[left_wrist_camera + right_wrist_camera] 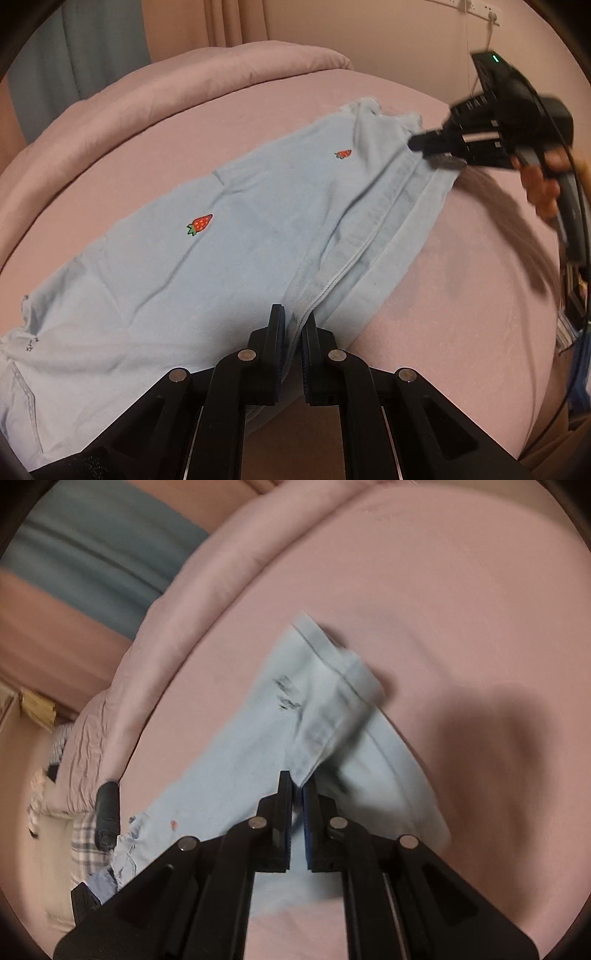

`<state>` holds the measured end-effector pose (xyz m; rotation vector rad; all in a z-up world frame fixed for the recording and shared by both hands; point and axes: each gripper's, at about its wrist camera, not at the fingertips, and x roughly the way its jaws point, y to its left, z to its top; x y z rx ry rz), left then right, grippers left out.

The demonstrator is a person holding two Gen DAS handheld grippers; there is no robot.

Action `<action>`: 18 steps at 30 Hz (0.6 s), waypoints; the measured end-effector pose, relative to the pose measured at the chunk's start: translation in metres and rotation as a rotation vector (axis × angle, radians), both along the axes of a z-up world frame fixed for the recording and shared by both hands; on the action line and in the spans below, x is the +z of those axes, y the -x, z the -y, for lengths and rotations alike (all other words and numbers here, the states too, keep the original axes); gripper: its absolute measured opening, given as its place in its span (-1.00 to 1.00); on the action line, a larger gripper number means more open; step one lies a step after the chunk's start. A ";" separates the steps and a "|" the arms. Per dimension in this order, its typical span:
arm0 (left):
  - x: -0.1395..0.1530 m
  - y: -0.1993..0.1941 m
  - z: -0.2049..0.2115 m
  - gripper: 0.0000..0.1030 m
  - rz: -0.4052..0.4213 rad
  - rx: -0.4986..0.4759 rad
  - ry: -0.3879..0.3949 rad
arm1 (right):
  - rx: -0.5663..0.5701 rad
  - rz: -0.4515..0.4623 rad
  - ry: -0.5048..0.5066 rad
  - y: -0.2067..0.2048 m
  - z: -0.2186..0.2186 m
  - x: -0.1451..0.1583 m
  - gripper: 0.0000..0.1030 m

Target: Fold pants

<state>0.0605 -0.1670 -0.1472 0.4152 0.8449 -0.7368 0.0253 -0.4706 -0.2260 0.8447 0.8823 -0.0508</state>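
Pants (229,236) on pink bed (461,295)

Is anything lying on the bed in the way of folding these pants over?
Nothing visible does. Both tongs are already shut on the pants: the left tongs at the near edge, the right tongs at the far end. The pink sheet beside the pants shows only a shadow.

Dim pinkish light — right wrist view motion-blurred, dark fisheye corners, soft shadows.
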 end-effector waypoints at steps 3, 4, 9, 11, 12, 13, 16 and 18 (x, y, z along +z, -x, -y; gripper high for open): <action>-0.003 0.009 0.008 -0.89 -0.025 0.009 0.015 | -0.010 0.035 -0.026 0.013 -0.006 -0.001 -0.84; 0.002 0.014 0.009 -0.89 -0.033 0.009 0.020 | -0.016 0.047 -0.042 0.011 -0.007 0.003 -0.84; 0.009 0.032 0.003 -0.89 -0.049 -0.019 0.048 | -0.050 0.130 -0.079 0.017 -0.007 0.019 -0.89; 0.010 0.037 0.005 -0.89 -0.042 -0.049 0.018 | -0.057 0.120 -0.088 0.027 -0.008 0.026 -0.89; 0.008 0.044 0.008 -0.89 -0.039 -0.063 -0.005 | -0.050 0.095 -0.074 0.031 -0.011 0.024 -0.89; -0.002 0.042 0.008 -0.89 -0.041 -0.071 -0.024 | -0.047 0.058 -0.055 0.034 -0.014 0.021 -0.88; 0.000 0.055 0.011 -0.88 -0.035 -0.071 -0.045 | -0.037 0.019 -0.018 0.034 -0.018 0.010 -0.86; 0.003 0.051 0.007 -0.89 -0.051 -0.060 -0.018 | -0.046 -0.005 -0.039 0.038 -0.016 0.003 -0.86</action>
